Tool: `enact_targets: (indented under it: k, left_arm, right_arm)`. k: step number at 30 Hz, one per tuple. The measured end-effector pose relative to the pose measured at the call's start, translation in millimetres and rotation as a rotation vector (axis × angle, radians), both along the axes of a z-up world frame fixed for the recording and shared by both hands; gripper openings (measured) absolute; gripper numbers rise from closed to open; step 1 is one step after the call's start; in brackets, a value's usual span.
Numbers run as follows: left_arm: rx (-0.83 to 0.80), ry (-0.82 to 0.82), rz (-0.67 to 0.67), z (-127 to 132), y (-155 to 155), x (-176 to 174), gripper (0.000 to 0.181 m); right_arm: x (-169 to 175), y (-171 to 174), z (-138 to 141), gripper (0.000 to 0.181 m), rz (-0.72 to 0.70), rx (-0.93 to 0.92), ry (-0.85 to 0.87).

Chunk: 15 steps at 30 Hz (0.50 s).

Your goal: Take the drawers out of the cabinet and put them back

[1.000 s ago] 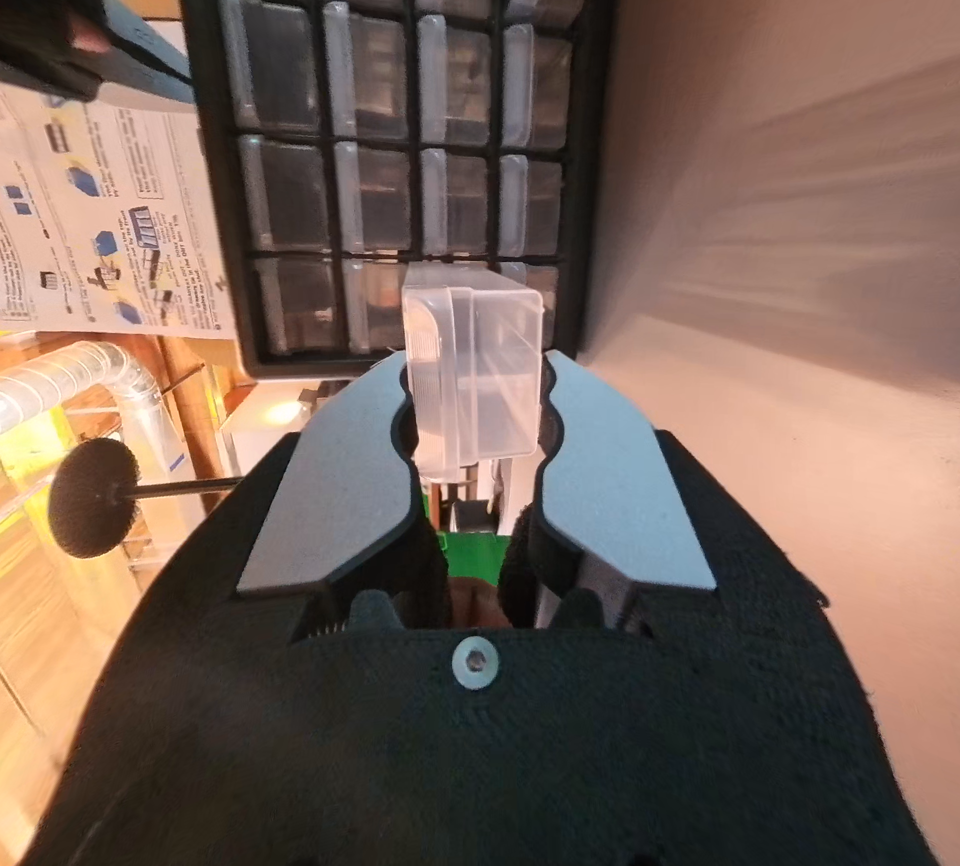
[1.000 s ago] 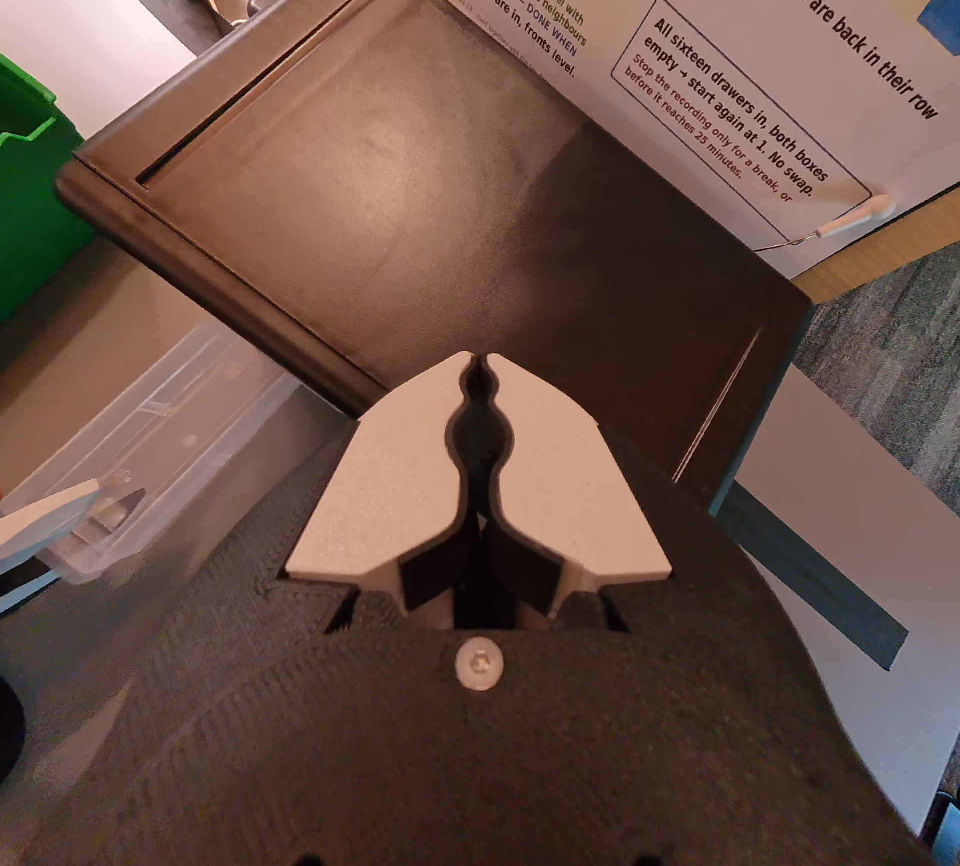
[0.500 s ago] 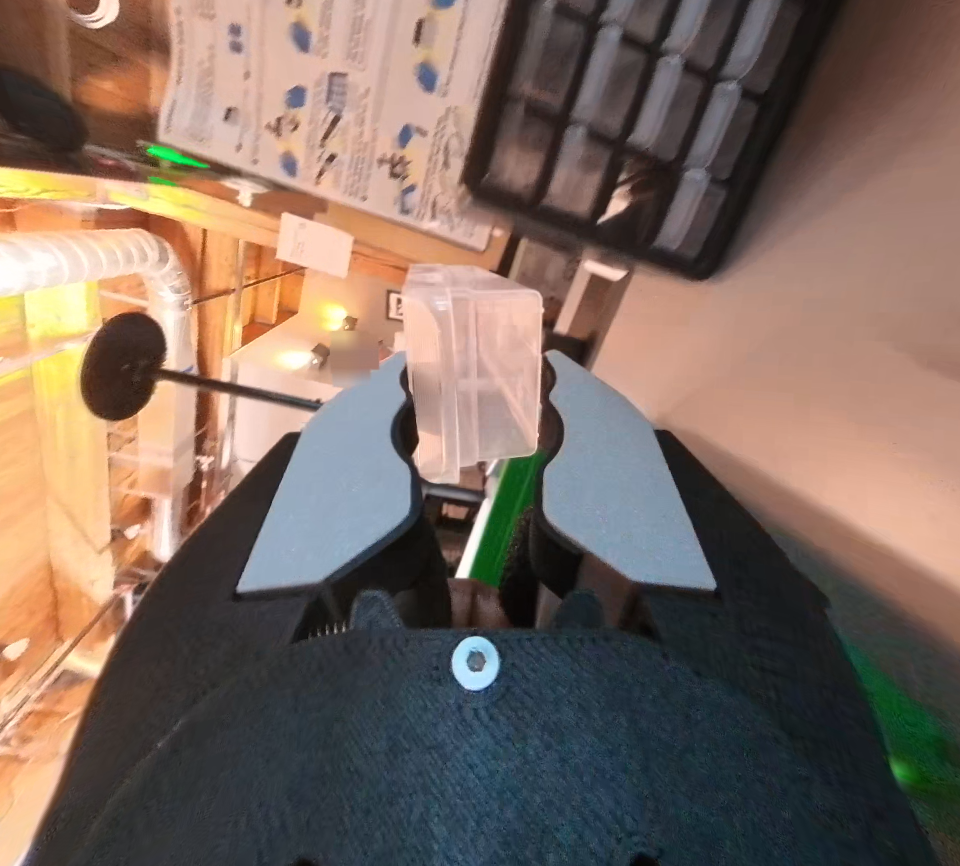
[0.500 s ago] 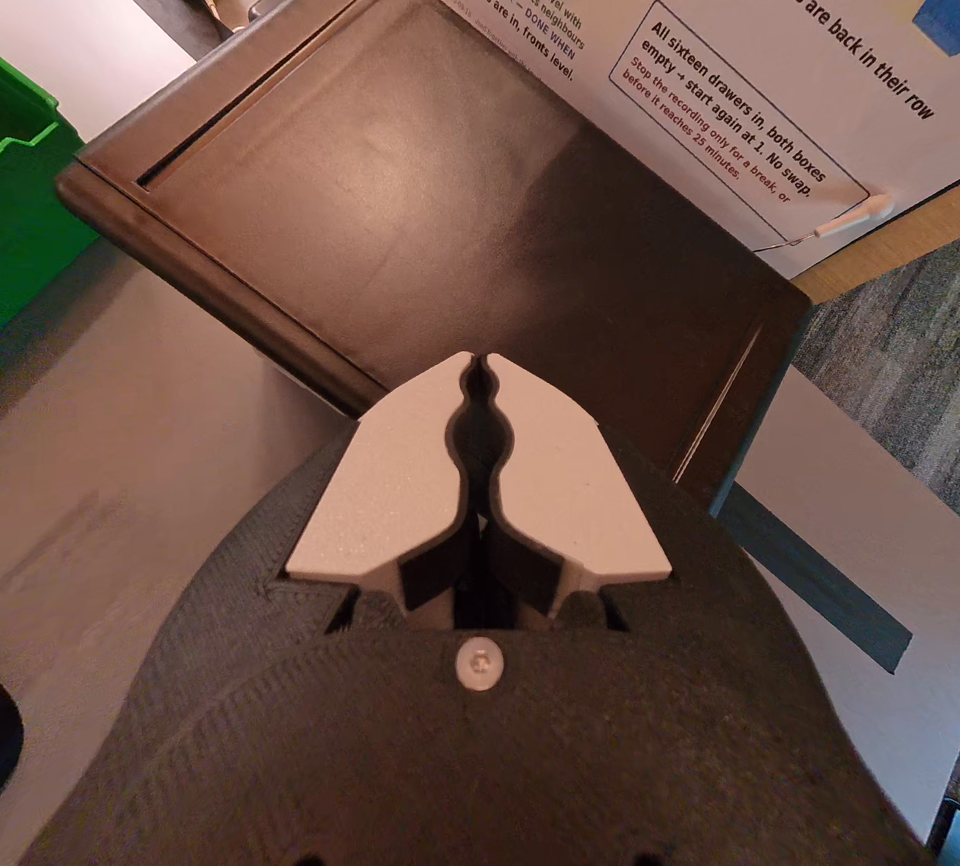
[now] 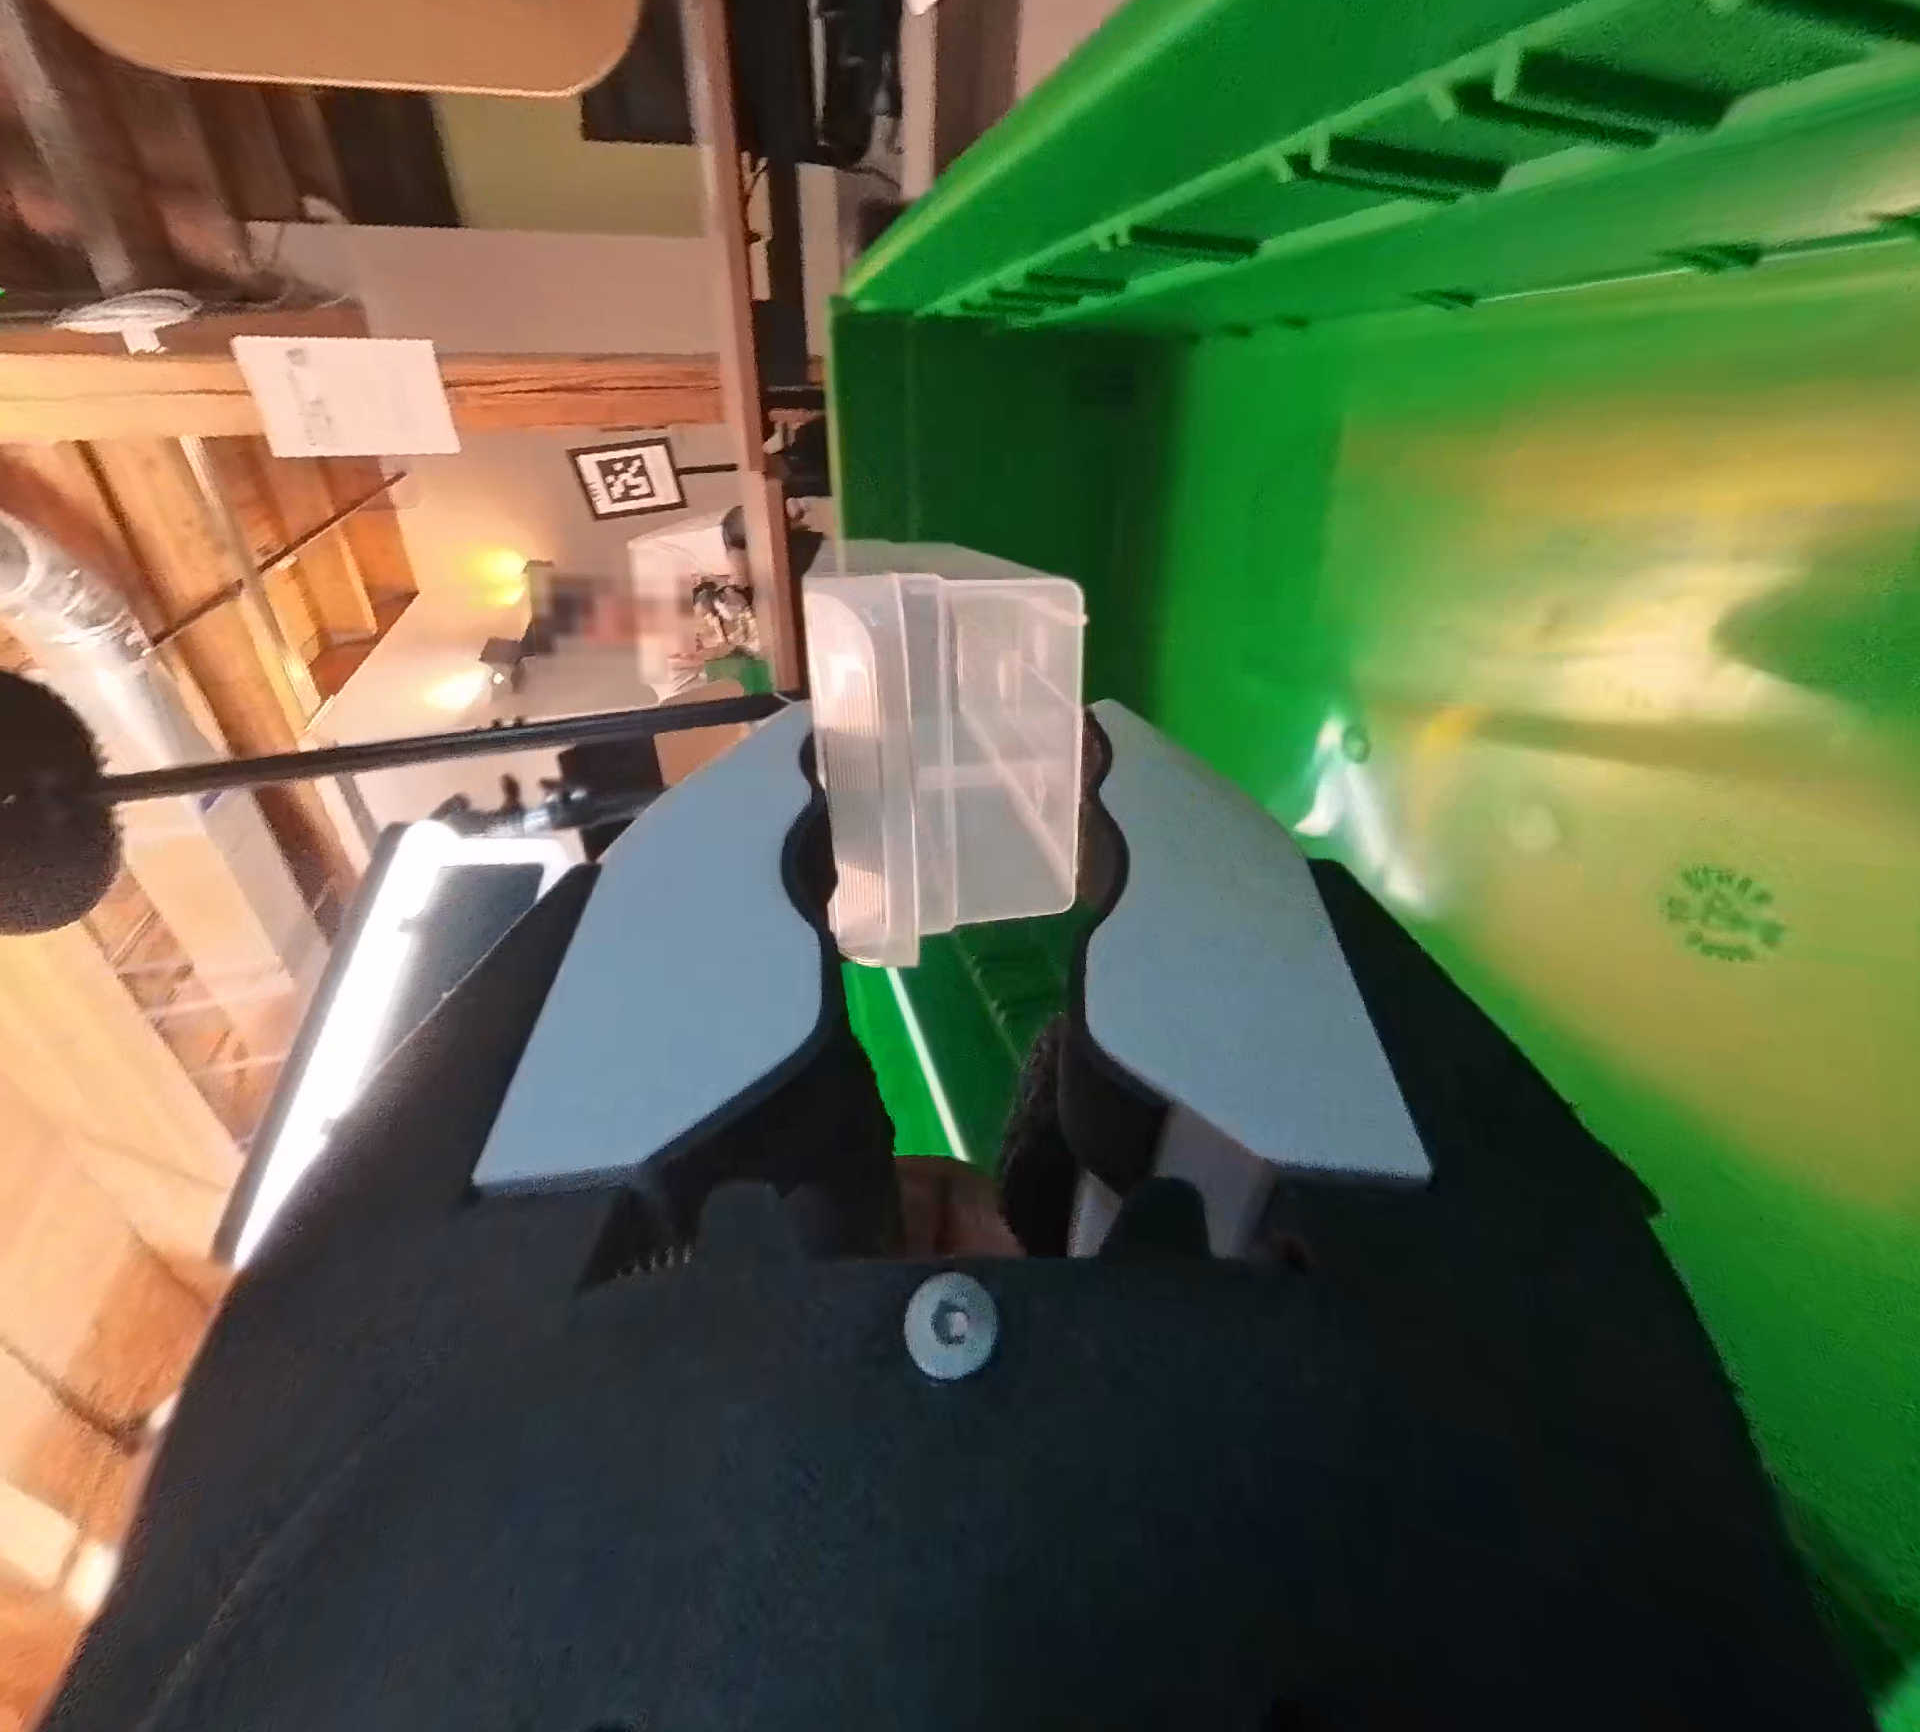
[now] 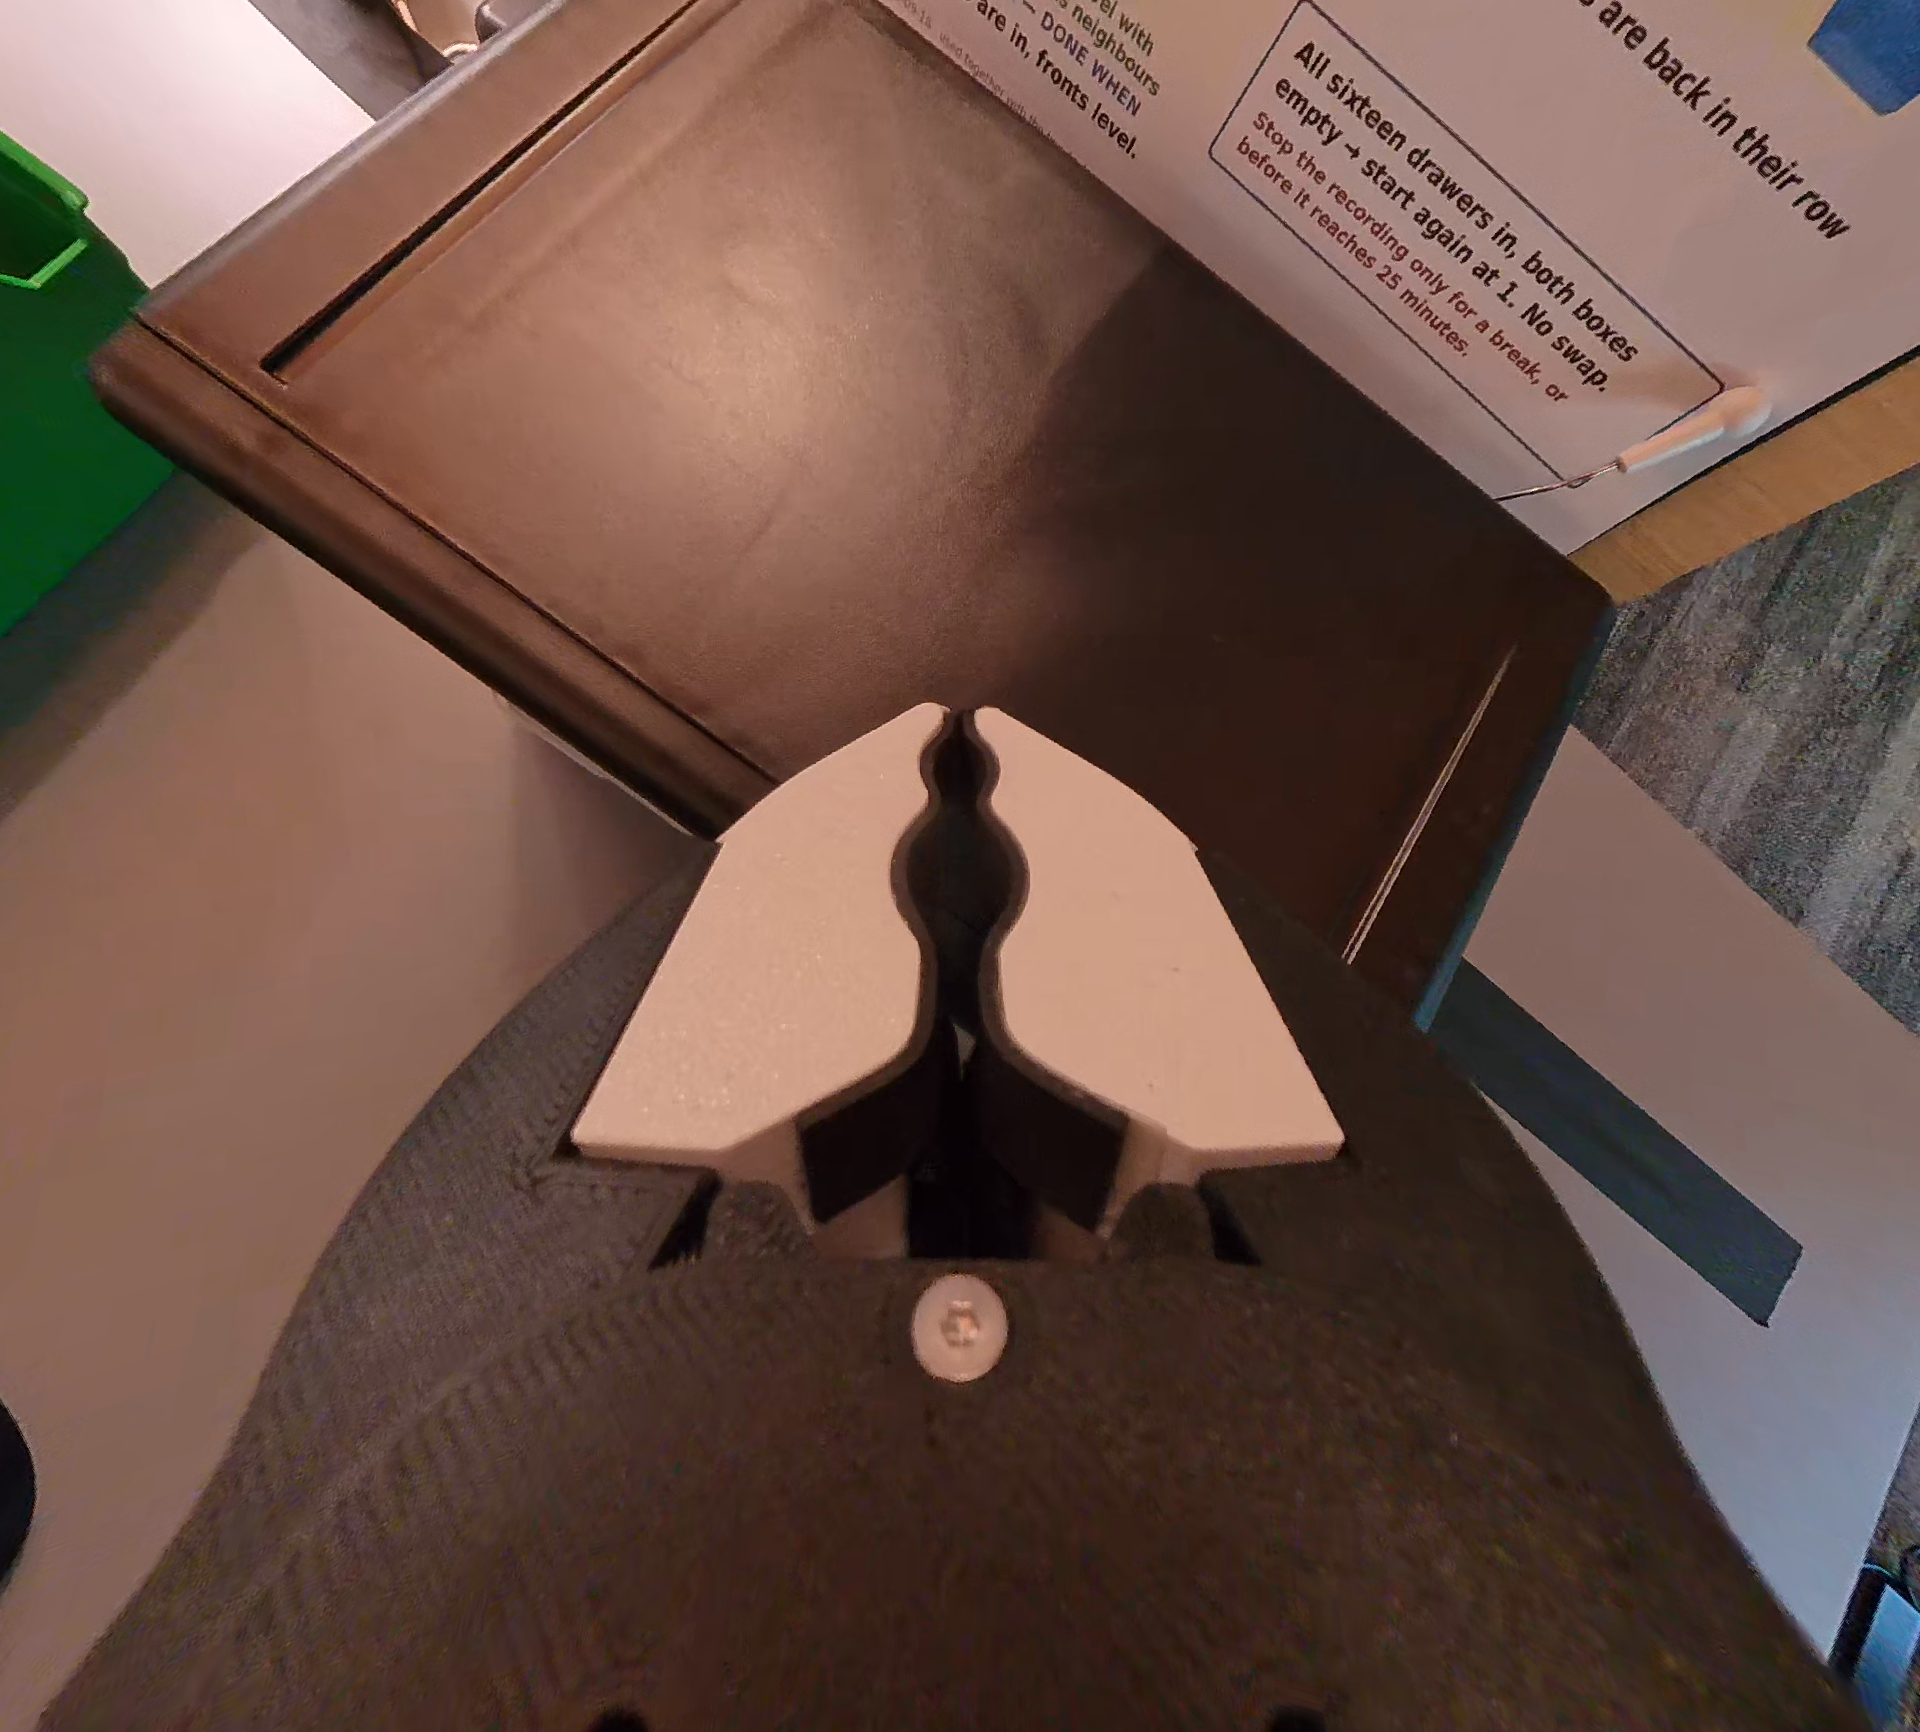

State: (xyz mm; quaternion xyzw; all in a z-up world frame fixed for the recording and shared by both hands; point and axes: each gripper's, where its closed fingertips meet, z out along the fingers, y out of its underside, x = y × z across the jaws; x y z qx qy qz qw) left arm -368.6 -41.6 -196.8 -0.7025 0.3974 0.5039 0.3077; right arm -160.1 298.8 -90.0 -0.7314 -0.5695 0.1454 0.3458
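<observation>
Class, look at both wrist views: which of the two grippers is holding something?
The left gripper: its fingers clamp a clear plastic drawer. The right gripper is shut on nothing.

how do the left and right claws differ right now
The left claw is shut on a small clear plastic drawer beside the green plastic bin; the right claw is shut and empty. The left is away from the cabinet, the right is over the dark cabinet top. Both have grey fingers.

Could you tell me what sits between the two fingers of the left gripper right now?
In the left wrist view, a clear plastic drawer sits between the left gripper's fingers, clamped by both, in front of the green bin.
</observation>
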Motion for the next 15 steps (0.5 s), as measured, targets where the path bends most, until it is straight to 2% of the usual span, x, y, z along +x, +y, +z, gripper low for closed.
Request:
enact_targets:
  k: [4, 7, 15]
  left_arm:
    - [-0.050, 0.019, -0.012, -24, 22, -4, 0.044]
    - [-0.034, -0.047, -0.030, -35, 35, 0, 0.044]
    - [-0.089, -0.140, -0.065, -55, 38, -1, 0.045]
  right_arm:
    - [0, 0, 0, 0.001, 0.003, -0.003, 0.005]
    - [0, 0, 0, 0.001, 0.007, -0.015, 0.011]
    - [0, 0, 0, 0.001, 0.009, -0.011, 0.013]
